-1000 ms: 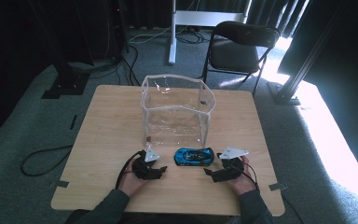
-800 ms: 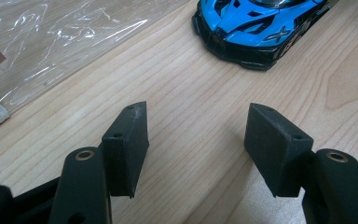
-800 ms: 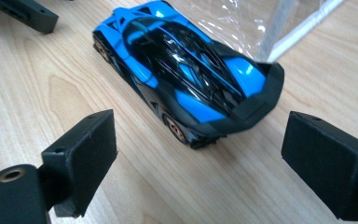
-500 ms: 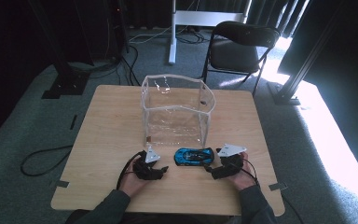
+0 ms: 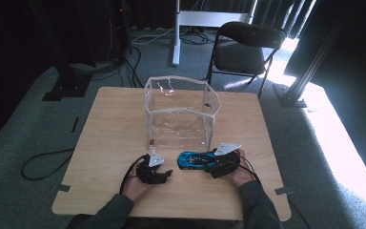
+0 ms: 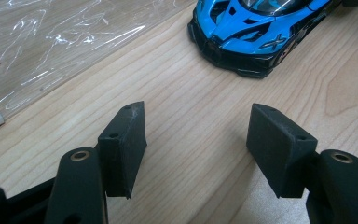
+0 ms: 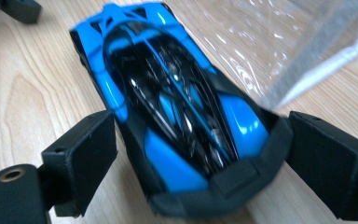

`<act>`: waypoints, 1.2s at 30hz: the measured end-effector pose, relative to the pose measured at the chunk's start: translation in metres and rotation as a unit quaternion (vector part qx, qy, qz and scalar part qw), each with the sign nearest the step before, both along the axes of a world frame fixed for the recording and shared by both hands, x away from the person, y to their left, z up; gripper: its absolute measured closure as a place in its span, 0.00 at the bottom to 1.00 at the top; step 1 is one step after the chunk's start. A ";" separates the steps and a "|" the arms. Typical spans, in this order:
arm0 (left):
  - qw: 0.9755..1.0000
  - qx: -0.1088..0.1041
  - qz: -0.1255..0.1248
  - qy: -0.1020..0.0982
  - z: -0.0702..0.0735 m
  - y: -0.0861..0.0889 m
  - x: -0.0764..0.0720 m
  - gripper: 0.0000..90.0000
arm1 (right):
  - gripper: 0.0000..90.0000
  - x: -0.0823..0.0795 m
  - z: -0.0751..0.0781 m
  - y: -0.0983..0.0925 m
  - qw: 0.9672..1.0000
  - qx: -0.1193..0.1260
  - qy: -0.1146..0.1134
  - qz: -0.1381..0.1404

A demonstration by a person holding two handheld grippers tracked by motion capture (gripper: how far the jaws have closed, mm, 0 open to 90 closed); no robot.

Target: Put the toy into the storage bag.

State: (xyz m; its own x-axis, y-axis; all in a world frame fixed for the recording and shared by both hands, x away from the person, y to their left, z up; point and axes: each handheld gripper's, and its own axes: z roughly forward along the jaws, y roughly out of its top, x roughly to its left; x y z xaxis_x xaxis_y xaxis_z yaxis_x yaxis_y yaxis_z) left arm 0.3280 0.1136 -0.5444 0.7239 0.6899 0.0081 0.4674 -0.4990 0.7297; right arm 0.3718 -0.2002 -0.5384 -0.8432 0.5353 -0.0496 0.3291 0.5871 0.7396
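Because the right gripper (image 7: 186, 158) has its jaws straddling the rear end of the blue toy car (image 7: 177, 107), one pad on each flank, we read this as the start of a grasp: the pads sit just beside the bodywork, perhaps touching it, but we cannot tell whether they press yet. Gripping across the narrow width of the car rather than along its length makes sense, since the jaws would not span it nose to tail.

While that happens, we keep the left gripper (image 6: 196, 140) released, its jaws standing wide apart with only bare wood between them. It rests low on the table just short of the car's nose (image 6: 261, 32), which leaves it ready to steady the toy or to help with the bag, without crowding the other hand.

Seen from above, the car (image 5: 196, 160) lies flat on its wheels on the wooden table (image 5: 105, 133), between our two grippers, left (image 5: 155, 174) and right (image 5: 223, 164), near the front edge. Directly behind it stands the clear plastic bag (image 5: 181, 114), upright with its mouth open upward. We judge that this is where the car is meant to go, so placing it just in front keeps the lift short. A folding chair (image 5: 248, 47) stands beyond the table on the carpet.
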 end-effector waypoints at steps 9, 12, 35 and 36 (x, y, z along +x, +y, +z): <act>1.000 0.000 -0.002 0.000 0.000 0.000 0.000 0.42 | 0.16 0.000 0.002 0.005 0.999 0.019 0.021 0.031; 1.000 -0.001 -0.002 -0.001 0.000 -0.001 0.000 0.42 | 0.26 -0.008 0.003 0.006 0.997 0.031 0.036 0.061; 1.000 0.001 -0.002 -0.001 0.000 -0.002 0.000 0.42 | 0.23 -0.009 -0.010 0.027 0.998 0.006 0.025 0.052; 1.000 0.001 -0.002 -0.001 0.000 -0.002 0.000 0.42 | 0.23 -0.009 -0.010 0.027 0.998 0.007 0.024 0.051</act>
State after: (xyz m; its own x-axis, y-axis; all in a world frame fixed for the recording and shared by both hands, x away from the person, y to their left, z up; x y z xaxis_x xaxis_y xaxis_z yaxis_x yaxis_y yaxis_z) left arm 0.3277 0.1120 -0.5446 0.7262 0.6874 0.0108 0.4641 -0.5017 0.7300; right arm 0.3628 -0.1730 -0.5483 -0.8947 0.4467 -0.0012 0.3035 0.6098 0.7322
